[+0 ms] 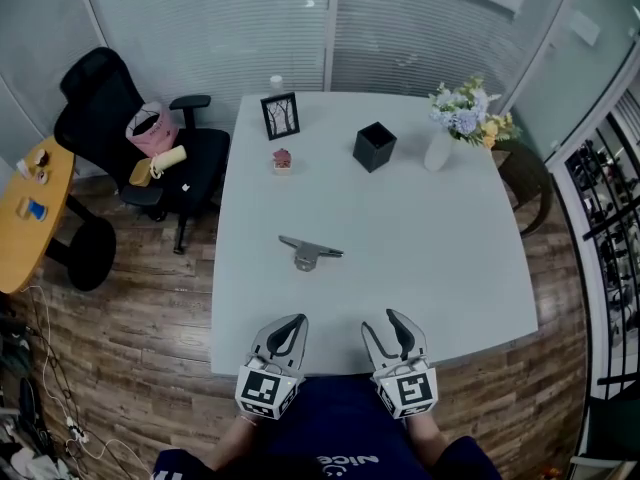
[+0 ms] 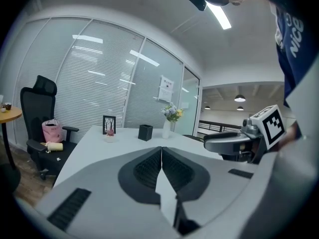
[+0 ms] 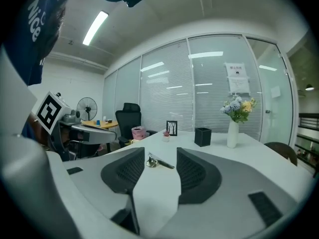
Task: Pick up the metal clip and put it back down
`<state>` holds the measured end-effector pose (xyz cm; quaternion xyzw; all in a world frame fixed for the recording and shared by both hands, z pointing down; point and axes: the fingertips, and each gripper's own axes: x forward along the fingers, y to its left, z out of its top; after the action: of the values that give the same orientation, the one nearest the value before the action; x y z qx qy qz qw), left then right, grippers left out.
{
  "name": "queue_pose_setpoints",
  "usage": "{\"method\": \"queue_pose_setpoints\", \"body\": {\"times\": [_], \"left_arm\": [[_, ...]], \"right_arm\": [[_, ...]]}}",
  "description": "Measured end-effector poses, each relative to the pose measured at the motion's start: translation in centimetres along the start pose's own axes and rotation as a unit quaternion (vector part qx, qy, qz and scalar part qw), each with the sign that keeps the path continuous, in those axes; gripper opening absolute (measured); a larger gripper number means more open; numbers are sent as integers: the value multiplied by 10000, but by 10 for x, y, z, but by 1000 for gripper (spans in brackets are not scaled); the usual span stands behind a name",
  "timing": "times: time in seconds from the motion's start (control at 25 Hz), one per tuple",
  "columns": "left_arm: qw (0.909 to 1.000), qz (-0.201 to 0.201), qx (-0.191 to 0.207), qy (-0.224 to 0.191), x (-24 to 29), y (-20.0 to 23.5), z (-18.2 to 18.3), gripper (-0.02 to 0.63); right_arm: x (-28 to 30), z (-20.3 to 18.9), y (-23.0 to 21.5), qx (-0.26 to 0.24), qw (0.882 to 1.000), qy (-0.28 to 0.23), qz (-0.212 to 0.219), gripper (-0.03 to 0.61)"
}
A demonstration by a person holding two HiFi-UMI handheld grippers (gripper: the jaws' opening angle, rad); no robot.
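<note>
Left tongs (image 1: 293, 323) are pressed together and right tongs (image 1: 392, 320) are spread and empty, both at the bench's (image 1: 450, 268) near edge. Clip (image 1: 310, 252) lies flat mid-bench. It is likely light, stiff and slick, so pinch across its thicker rounded end.

Clear run up the middle: from the right gripper (image 1: 385, 326) at the near edge to the metal clip (image 1: 308, 251), nothing but bare table (image 1: 450, 268) lay between. Either side of the clip, the top was open too. The clutter sat well back: picture frame (image 1: 280, 115), small pink ornament (image 1: 282, 159), black box (image 1: 374, 146) and flower vase (image 1: 440, 148) lined the far side. An office chair (image 1: 120, 128) crowded the table's left flank, off the top.
</note>
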<state>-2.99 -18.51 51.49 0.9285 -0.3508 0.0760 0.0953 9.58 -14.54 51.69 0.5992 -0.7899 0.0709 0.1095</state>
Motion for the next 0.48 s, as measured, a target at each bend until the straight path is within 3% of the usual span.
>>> {"method": "queue_pose_setpoints", "body": {"times": [0.24, 0.48], "left_arm": [[9999, -93, 47, -37, -3, -4, 1, 3], [9999, -69, 93, -72, -7, 1, 3, 3]], "right_arm": [[3, 8, 2, -3, 9999, -127, -26, 18], [9, 13, 7, -53, 9998, -162, 71, 9]]}}
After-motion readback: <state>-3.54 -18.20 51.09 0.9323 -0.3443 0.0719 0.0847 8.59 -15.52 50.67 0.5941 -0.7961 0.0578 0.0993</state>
